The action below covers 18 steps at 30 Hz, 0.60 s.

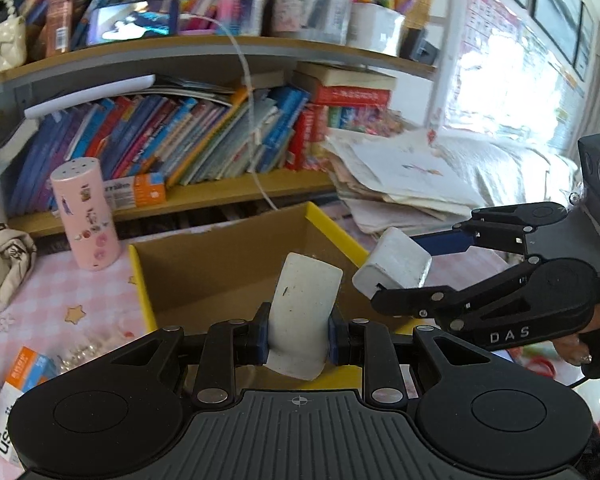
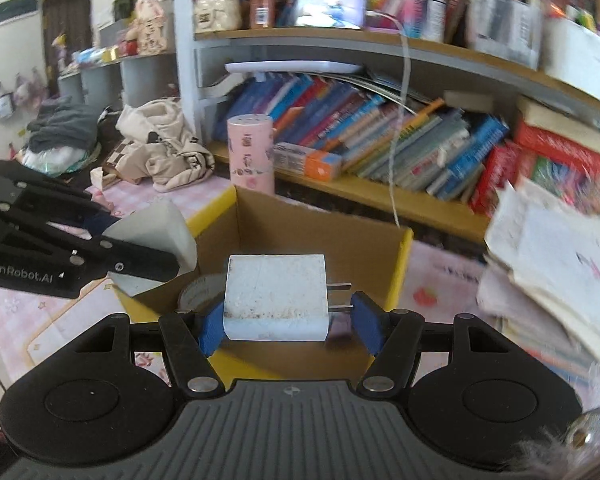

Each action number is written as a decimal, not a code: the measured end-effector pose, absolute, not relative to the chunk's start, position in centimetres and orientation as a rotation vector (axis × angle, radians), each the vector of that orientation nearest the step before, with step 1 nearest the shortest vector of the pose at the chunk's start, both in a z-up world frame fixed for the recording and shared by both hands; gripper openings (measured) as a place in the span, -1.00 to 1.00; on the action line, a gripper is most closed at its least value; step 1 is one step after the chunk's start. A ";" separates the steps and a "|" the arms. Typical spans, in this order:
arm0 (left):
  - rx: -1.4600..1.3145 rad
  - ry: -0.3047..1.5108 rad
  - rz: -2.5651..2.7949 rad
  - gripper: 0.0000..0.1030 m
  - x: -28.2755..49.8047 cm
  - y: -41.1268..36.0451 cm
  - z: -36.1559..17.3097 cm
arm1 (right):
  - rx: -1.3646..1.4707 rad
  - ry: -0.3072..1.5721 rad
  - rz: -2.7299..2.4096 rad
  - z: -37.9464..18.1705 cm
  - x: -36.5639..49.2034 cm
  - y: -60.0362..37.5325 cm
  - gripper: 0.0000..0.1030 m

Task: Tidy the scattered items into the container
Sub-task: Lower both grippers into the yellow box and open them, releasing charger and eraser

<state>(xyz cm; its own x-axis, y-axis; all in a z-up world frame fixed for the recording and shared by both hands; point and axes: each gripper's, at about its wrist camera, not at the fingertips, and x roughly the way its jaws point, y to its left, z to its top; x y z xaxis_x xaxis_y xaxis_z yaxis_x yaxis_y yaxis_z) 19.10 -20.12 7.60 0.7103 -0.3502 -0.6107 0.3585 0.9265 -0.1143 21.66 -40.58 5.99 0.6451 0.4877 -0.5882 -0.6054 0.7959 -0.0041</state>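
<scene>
- We see the left gripper [image 1: 298,338] clamped tight on a curved white piece [image 1: 305,312], held above the cardboard box [image 1: 220,272].
- Right gripper [image 2: 288,322] is closed on a white charger plug [image 2: 275,296]; left pad on its body, right pad at the prongs, over the box's open top.
- Box sits on the pink checked desk [image 1: 52,304], a round item inside we can't identify.
- Orange-white carton [image 1: 24,372] lies on the desk left of the box; pink cylinder [image 1: 86,212] stands upright behind.

Pink checked tabletop [image 1: 40,312] bears cardboard box [image 1: 228,272], pink canister [image 1: 86,216].
</scene>
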 end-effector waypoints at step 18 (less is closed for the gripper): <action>0.120 0.843 -0.340 -0.52 29.9 -20.7 3.1 | -0.703 0.721 0.875 -0.6 30.6 -34.1 0.22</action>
<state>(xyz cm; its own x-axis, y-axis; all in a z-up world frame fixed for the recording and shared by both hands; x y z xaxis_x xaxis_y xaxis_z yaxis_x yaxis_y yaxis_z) 29.86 -20.68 3.07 0.6150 -0.2474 -0.7487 0.3415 0.9394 -0.0299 30.58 -34.10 -0.57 0.4473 0.4196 -0.7898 -0.8555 0.4583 -0.2410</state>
